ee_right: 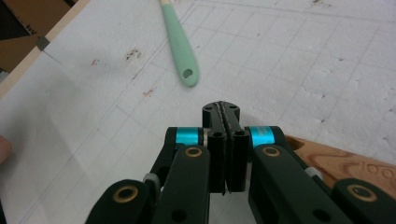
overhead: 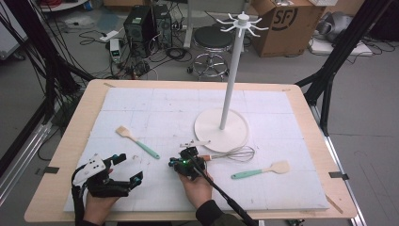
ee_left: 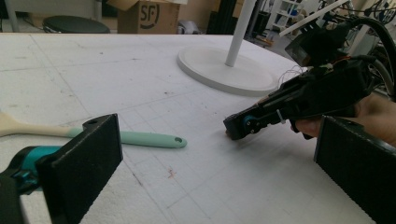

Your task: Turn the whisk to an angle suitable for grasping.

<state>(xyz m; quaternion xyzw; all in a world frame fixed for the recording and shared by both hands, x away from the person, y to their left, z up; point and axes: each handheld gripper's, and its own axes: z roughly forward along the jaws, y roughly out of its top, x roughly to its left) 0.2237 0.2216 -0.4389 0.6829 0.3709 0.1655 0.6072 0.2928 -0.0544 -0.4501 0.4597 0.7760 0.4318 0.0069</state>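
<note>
Your right claw (overhead: pixel 187 153) sits near the middle of the white foam-covered tabletop (overhead: pixel 141 101), its jaws pressed flat together with nothing between them; the right gripper view shows the two pads (ee_right: pixel 219 140) meeting edge to edge. The thing nearest that claw is the wire whisk with the wooden handle (overhead: pixel 235 154), lying flat just to its right, handle end toward the claw and wire loops pointing away toward the right edge of the tabletop. Its long axis runs roughly across the tabletop, beside the round base of the white hanging stand (overhead: pixel 221 129). A wooden surface at the right edge of the right gripper view may be that handle (ee_right: pixel 341 163), just beside the closed jaws rather than between them, so you would probably have to open and shift right before you could take it.

Your left claw (overhead: pixel 128 168) rests low at the near left, jaws standing wide apart and holding nothing. The mint-handled spatula with the pale wooden blade (overhead: pixel 137 141) lies just ahead of it, slanted, handle end nearer the right claw. A second mint-handled spatula (overhead: pixel 261 171) lies well to the right.

Your right hand (overhead: pixel 197 188) holds its gripper angled forward and down; your left hand (overhead: pixel 96 200) keeps its gripper nearly level.
</note>
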